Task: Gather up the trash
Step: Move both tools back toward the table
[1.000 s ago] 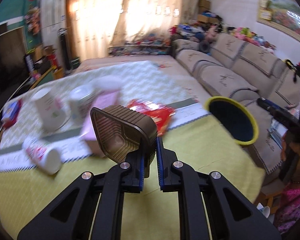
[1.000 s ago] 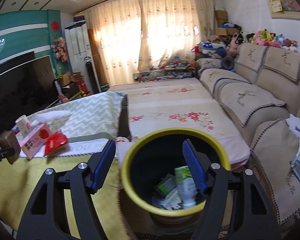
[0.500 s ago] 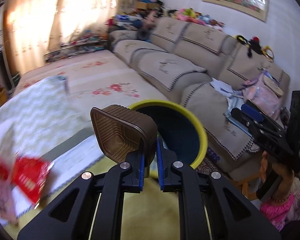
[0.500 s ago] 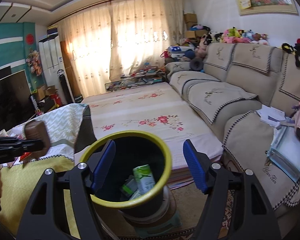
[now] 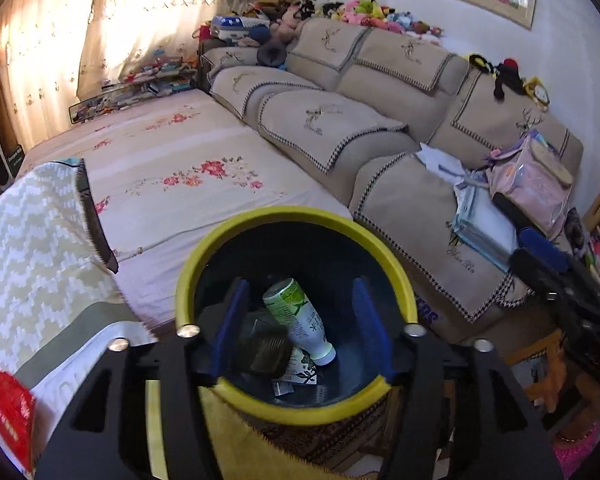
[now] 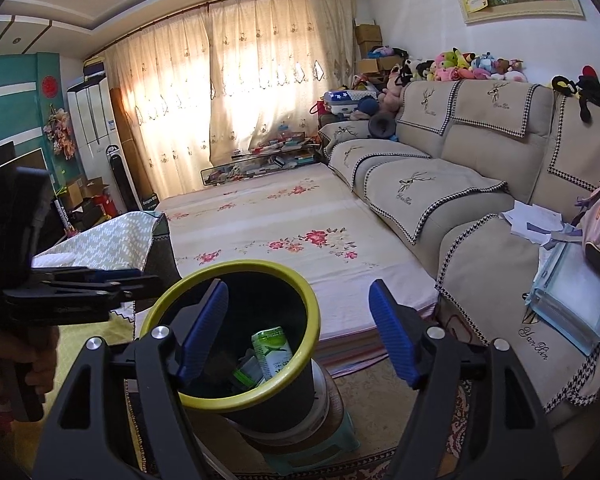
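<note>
Your left tongs (image 5: 304, 320) are opening, empty, directly above the bin (image 5: 284, 412) so the brown tray (image 5: 266, 348) lands inside; right tongs (image 6: 300, 328) wide, empty.

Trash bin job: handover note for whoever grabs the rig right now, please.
Left gripper: above the yellow-rimmed bin, jaws opening, nothing between the pads.
Right gripper: open, empty, beside the bin.
In the bin: brown tray, green-and-white bottle, some paper scraps.
Done: the brown tray is in the bin.
Left: a red wrapper lies on the table at the left edge of the left wrist view; any other trash there is out of frame. Likely next: swing the left gripper back for the wrapper.
</note>
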